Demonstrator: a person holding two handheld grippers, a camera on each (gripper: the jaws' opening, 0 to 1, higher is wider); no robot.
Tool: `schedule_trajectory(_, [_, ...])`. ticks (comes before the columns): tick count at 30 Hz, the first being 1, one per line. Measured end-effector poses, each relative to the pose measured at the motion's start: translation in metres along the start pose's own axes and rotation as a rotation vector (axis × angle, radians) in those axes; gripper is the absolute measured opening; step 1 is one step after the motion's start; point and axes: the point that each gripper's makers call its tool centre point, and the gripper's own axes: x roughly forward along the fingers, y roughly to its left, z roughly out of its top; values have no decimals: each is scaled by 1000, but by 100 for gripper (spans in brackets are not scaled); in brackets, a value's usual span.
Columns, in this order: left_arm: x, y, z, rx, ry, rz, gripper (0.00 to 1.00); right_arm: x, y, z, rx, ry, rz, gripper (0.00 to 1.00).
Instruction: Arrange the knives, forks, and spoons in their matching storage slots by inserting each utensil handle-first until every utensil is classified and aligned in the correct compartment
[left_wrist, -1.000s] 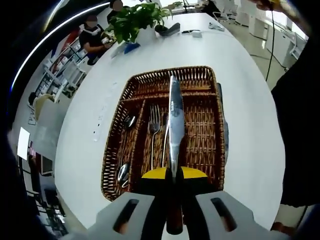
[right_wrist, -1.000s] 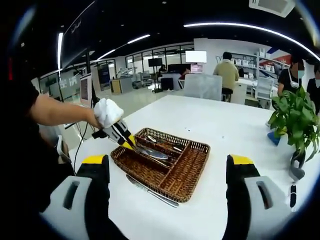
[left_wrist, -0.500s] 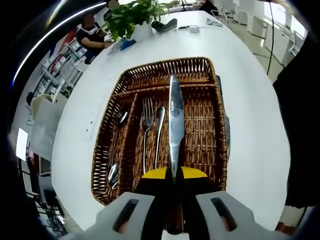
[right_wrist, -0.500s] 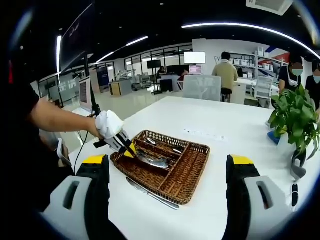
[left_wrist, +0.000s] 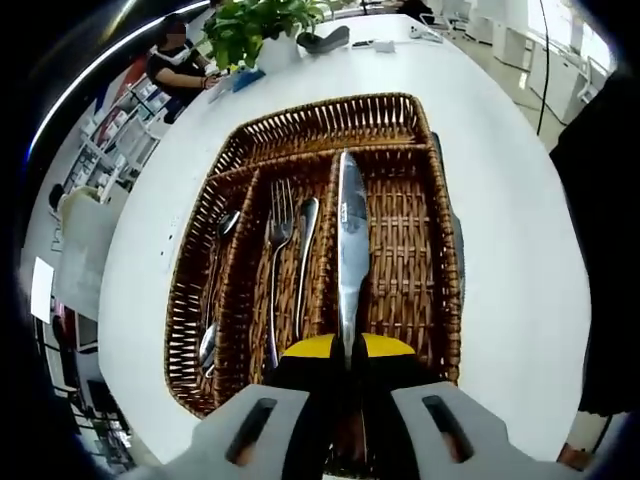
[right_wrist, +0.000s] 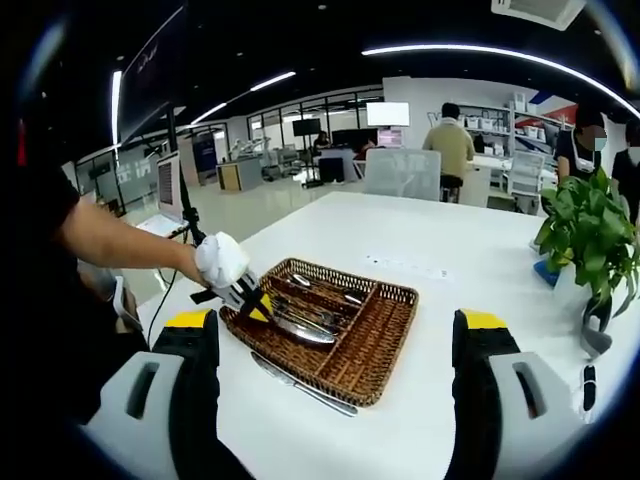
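Observation:
My left gripper (left_wrist: 348, 350) is shut on the handle of a silver knife (left_wrist: 350, 240), whose blade points forward over the wide right compartment of the wicker basket (left_wrist: 330, 110). A fork (left_wrist: 278, 240) and a spoon (left_wrist: 304, 240) lie in the middle slot, and spoons (left_wrist: 214, 290) lie in the left slot. A second knife (left_wrist: 456, 250) lies on the table along the basket's right side. In the right gripper view a gloved hand holds the left gripper (right_wrist: 252, 300) low over the basket (right_wrist: 385, 345). My right gripper (right_wrist: 335, 325) stands open, well back from the basket.
The basket sits on a large white table (right_wrist: 440, 260). The loose knife (right_wrist: 300, 385) lies on the table in front of the basket. A potted plant (right_wrist: 590, 230) and a dark object (right_wrist: 588, 385) stand at the right. People sit at the far side.
My left gripper has come lower and closer to the basket with the knife in it, blade now over the right compartment. The right gripper has stayed put and open.

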Motion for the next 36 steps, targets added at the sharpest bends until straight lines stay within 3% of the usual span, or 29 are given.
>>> schedule_trajectory(15, [18, -7, -2, 19, -2, -26, 6, -10, -1, -10, -16, 25, -29, 100])
schedule_trajectory(21, [26, -11, -10, 18, 35, -51, 6, -11, -1, -8, -18, 25, -33, 100])
schedule_trajectory(36, [27, -11, -10, -3, 52, -35, 7, -7, 5, -5, -28, 21, -21, 100])
